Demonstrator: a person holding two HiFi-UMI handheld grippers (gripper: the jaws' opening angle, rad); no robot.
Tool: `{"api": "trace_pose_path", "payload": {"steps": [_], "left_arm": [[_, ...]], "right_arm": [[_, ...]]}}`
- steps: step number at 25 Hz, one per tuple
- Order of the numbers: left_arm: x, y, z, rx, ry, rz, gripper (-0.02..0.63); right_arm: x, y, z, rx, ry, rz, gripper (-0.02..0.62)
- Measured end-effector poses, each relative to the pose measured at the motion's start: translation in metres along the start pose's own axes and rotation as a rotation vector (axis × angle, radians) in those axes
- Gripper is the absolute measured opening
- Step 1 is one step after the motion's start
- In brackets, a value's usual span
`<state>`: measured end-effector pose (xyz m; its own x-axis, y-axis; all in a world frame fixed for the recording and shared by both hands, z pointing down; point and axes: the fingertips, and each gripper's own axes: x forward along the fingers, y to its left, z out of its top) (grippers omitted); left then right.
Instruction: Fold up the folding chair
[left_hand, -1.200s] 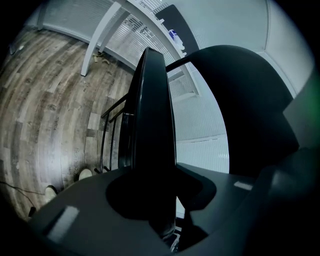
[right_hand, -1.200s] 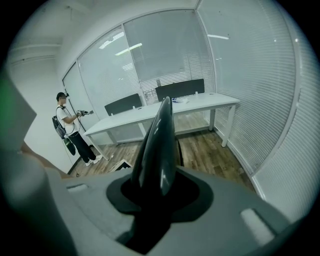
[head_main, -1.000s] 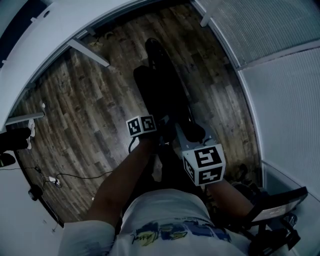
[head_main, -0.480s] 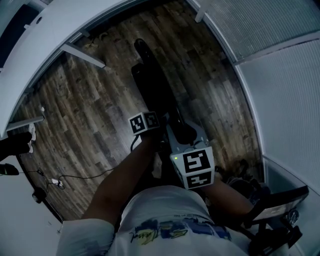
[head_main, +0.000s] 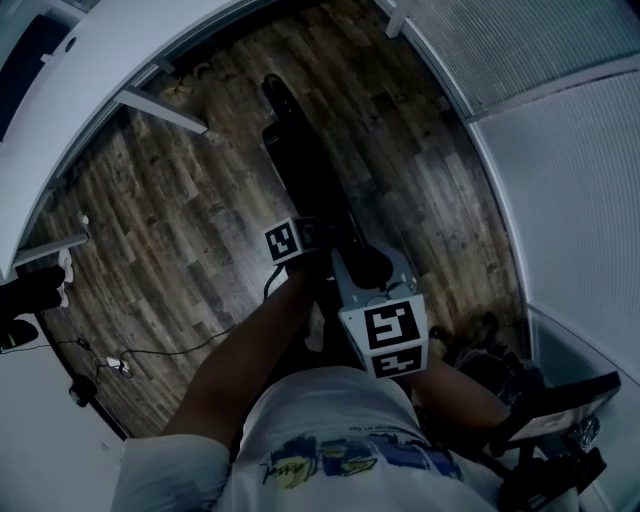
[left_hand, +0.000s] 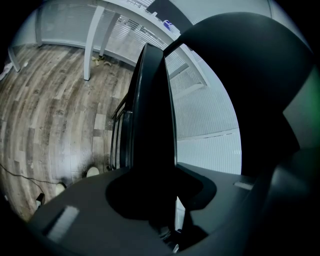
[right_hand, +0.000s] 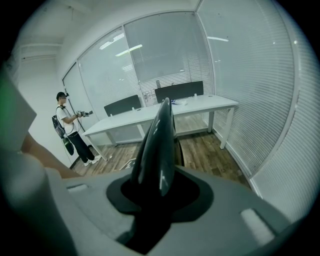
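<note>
The black folding chair (head_main: 305, 170) stands nearly flat on its edge over the wood floor, running away from me. In the head view my left gripper (head_main: 303, 255) holds its near end from the left, with my right gripper (head_main: 368, 272) just behind it on the right. In the left gripper view the chair's dark panel (left_hand: 150, 115) runs between the jaws of the left gripper (left_hand: 156, 200). The right gripper view has the chair's glossy edge (right_hand: 160, 140) clamped in the right gripper (right_hand: 154, 197). The fingertips are hidden by the chair.
White desks (head_main: 150, 60) with thin legs line the far left. Walls with blinds (head_main: 570, 200) curve round the right. Cables (head_main: 110, 360) lie on the floor at the left. A person (right_hand: 70, 130) stands beside a long white table (right_hand: 165, 112).
My left gripper has edged a little forward along the chair, and the chair's far end has swung slightly left in the head view. The right gripper has kept its hold in place.
</note>
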<state>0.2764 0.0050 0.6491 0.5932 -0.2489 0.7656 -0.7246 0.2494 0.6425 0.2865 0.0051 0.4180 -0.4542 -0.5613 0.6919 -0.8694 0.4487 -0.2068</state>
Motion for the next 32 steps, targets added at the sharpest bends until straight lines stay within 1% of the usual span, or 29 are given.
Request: {"api": "trace_pose_path", "payload": {"steps": [3,8,13,18,21,25,29,32], "left_arm": [[0.000,-0.001,-0.002,-0.001,0.005,0.007,0.130],[0.004,0.004,-0.002,-0.004,0.011,0.042,0.129],[0.004,0.008,0.001,0.015,0.022,0.045,0.129],[0.001,0.010,-0.001,0.002,0.046,0.042,0.117],[-0.001,0.011,-0.003,-0.031,0.033,0.019,0.115],[-0.001,0.013,0.002,-0.080,-0.004,-0.002,0.115],[-0.007,0.005,0.007,-0.112,-0.024,0.006,0.117],[-0.017,0.005,0.014,-0.164,-0.045,0.010,0.120]], "right_arm": [[-0.001,0.002,0.000,-0.007,0.001,-0.002,0.094],[0.000,0.005,-0.002,-0.011,0.003,-0.003,0.094],[0.004,0.009,0.000,-0.023,0.011,-0.005,0.094],[0.005,0.014,0.000,-0.031,0.021,-0.007,0.094],[0.006,0.021,-0.001,-0.057,0.026,0.006,0.094],[0.011,0.031,0.003,-0.123,0.038,0.021,0.094],[0.013,0.046,0.011,-0.203,0.059,0.043,0.090],[0.018,0.057,0.021,-0.263,0.065,0.078,0.086]]}}
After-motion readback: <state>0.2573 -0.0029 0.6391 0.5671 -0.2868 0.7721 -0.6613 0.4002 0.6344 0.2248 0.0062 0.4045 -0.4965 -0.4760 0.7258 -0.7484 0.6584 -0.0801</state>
